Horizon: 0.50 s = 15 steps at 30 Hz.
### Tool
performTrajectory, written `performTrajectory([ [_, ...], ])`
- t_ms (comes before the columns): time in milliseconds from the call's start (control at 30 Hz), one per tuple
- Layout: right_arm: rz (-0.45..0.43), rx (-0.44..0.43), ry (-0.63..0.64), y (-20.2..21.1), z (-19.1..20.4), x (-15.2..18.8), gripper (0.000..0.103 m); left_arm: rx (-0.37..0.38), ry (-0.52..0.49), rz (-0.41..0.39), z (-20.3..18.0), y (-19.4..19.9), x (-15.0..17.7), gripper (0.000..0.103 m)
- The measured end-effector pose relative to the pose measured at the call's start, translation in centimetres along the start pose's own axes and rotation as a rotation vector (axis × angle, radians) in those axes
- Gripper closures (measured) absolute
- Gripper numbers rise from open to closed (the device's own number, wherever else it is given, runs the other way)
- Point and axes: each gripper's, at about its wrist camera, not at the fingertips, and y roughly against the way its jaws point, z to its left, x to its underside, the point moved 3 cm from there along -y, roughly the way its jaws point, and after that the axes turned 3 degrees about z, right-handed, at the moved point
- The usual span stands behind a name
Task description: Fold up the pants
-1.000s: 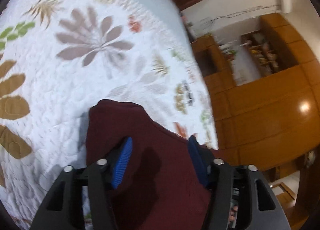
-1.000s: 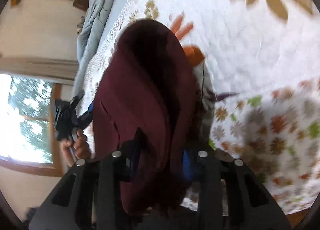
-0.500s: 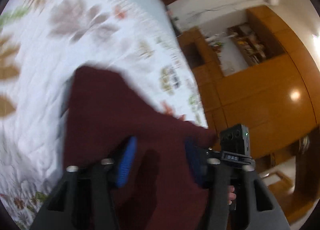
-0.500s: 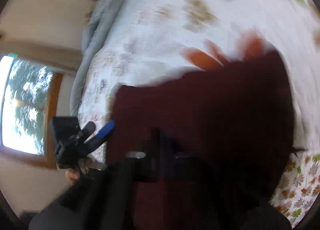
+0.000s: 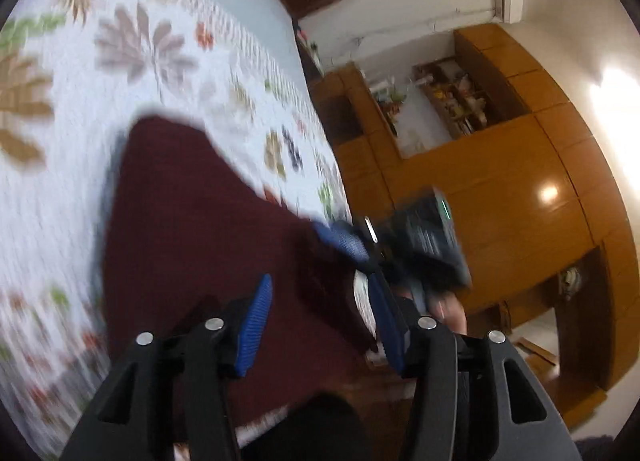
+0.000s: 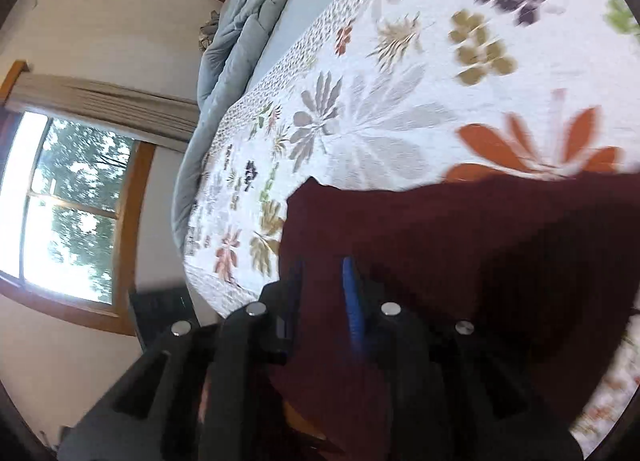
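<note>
The dark maroon pants (image 5: 192,229) lie as a folded bundle on the floral quilt (image 5: 80,109) of the bed. My left gripper (image 5: 320,321) hovers over their near edge. Its blue pads (image 5: 256,321) stand well apart and are opening, with cloth under the gap and neither pad pressing it. In the right wrist view the pants (image 6: 460,245) fill the lower right. My right gripper (image 6: 322,285) is at their left edge, its jaws a narrow gap apart and opening, with maroon cloth showing in the gap. The right gripper (image 5: 348,245) also shows blurred in the left wrist view.
The quilt (image 6: 380,121) runs on towards a grey-blue duvet (image 6: 240,33) at the head of the bed. Wooden cabinets (image 5: 500,201) stand past the bed's right edge. A window (image 6: 68,213) is in the wall on the left. A black device (image 6: 160,309) sits below it.
The pants, lifted and hanging from the right gripper a second ago, now rest flatter on the quilt. Both grippers drew back; the right jaws shut and have parted again.
</note>
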Motion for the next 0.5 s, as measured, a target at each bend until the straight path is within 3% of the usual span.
performTrajectory([
  [67,0.012,0.032,-0.074,-1.7,-2.6,-0.8,0.103,-0.043,-0.003,0.048,0.7,-1.2,2.1,0.052],
  [200,-0.023,0.066,-0.111,-1.1,-4.3,-1.4,0.103,-0.097,-0.007,0.071,2.6,-2.4,3.8,0.065],
  [267,-0.095,0.121,-0.080,0.7,-3.6,-1.2,0.103,-0.088,0.000,0.071,2.9,-2.1,3.8,0.065],
  [333,-0.134,0.064,-0.085,1.4,-2.1,-1.4,0.096,-0.073,-0.001,0.063,2.2,-1.5,3.6,0.061],
  [400,-0.105,0.003,-0.050,1.9,-0.7,1.0,0.093,-0.052,-0.032,0.047,1.1,-0.5,3.6,0.055],
  [500,-0.024,0.016,-0.009,0.9,-0.3,4.6,0.087,-0.015,-0.065,0.044,-0.2,0.0,3.9,0.050],
])
